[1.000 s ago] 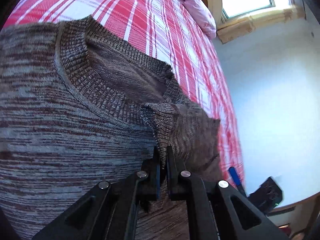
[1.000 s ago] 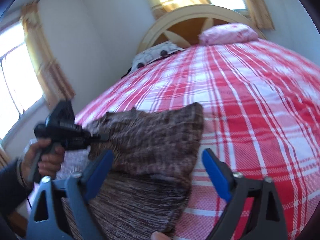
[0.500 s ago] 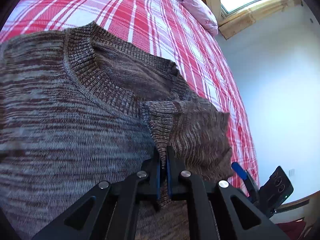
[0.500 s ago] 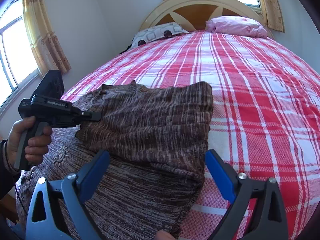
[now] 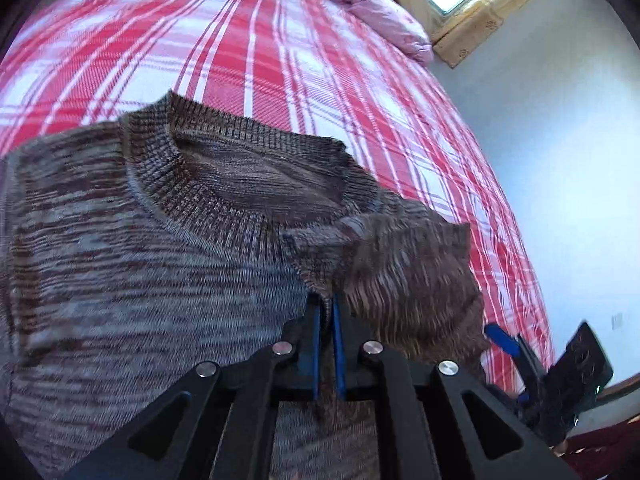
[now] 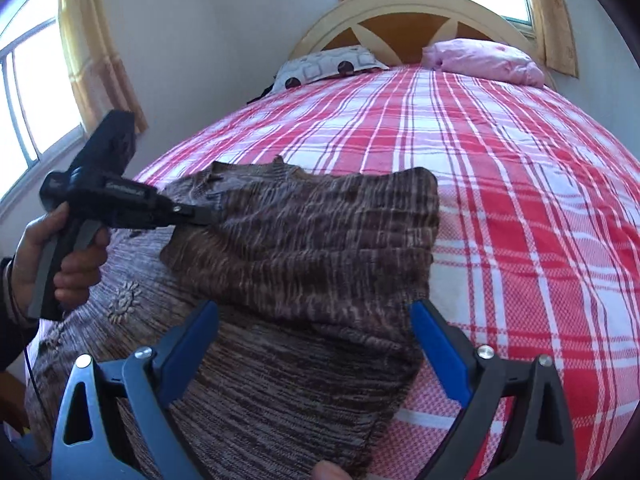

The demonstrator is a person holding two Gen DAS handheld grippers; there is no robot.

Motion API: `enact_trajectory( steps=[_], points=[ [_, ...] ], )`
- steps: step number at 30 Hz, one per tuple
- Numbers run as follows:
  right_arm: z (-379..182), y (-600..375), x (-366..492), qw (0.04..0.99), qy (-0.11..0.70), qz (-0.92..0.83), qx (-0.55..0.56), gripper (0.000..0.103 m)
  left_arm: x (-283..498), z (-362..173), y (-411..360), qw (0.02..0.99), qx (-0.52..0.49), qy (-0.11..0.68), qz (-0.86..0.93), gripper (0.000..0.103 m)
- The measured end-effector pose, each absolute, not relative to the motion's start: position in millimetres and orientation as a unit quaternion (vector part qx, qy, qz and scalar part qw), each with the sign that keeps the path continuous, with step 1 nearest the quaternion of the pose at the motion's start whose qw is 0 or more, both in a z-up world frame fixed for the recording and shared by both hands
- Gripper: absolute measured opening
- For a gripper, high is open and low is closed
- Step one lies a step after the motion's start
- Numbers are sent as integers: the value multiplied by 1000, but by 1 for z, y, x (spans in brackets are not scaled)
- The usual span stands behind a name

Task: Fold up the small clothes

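Note:
A brown and grey marled knit sweater (image 5: 120, 260) lies on the bed, its ribbed neck hole (image 5: 248, 176) facing me. My left gripper (image 5: 325, 308) is shut on the folded sleeve cuff (image 5: 316, 264) just below the collar. In the right wrist view the sleeve (image 6: 312, 232) is folded across the sweater body (image 6: 260, 392), and the left gripper (image 6: 200, 216) pinches its end. My right gripper (image 6: 314, 344) is open and empty, its blue pads (image 6: 438, 344) spread over the sweater's right edge.
The red and white plaid bedspread (image 6: 500, 168) covers the bed. A pink pillow (image 6: 484, 60) and a patterned pillow (image 6: 328, 66) lie by the headboard (image 6: 400, 16). Windows with curtains stand left and behind. The right gripper (image 5: 520, 356) shows at the bed's edge.
My left gripper has carried the sleeve cuff further across the sweater, toward the collar. The right gripper has pulled back a little and stays open.

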State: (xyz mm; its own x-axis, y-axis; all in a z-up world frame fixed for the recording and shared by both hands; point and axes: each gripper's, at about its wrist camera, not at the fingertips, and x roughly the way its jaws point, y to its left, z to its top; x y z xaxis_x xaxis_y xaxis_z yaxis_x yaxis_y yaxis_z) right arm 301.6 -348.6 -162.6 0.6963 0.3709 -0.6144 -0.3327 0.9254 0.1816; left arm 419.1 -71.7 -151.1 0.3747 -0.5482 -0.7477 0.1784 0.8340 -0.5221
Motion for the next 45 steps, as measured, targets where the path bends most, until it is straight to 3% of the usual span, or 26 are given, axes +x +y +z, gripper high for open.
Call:
enact_trajectory(
  steps=[6,15,25,30,33,45],
  points=[
    [-159,-338,292,924,327,196,1,99,392,-154,-43,823,-168,502,-204,6],
    [-171,-334,307,908,376,182,-5,99,401,-164,-87,828,-131,502,-212,6],
    [-133,-310,285,932,317,172,-31,99,386,-149,-60,846,-119,482,-194,6],
    [-150,-263,306,902,380,176,-107,98,385,-166,-72,834,-112,500,-202,6],
    [-175,-262,323,874,444,158,-121,92,380,-166,-73,835,-115,496,-208,6],
    [-133,-250,282,910,380,153,-63,93,353,-124,20,899,-51,428,-81,6]
  ],
)
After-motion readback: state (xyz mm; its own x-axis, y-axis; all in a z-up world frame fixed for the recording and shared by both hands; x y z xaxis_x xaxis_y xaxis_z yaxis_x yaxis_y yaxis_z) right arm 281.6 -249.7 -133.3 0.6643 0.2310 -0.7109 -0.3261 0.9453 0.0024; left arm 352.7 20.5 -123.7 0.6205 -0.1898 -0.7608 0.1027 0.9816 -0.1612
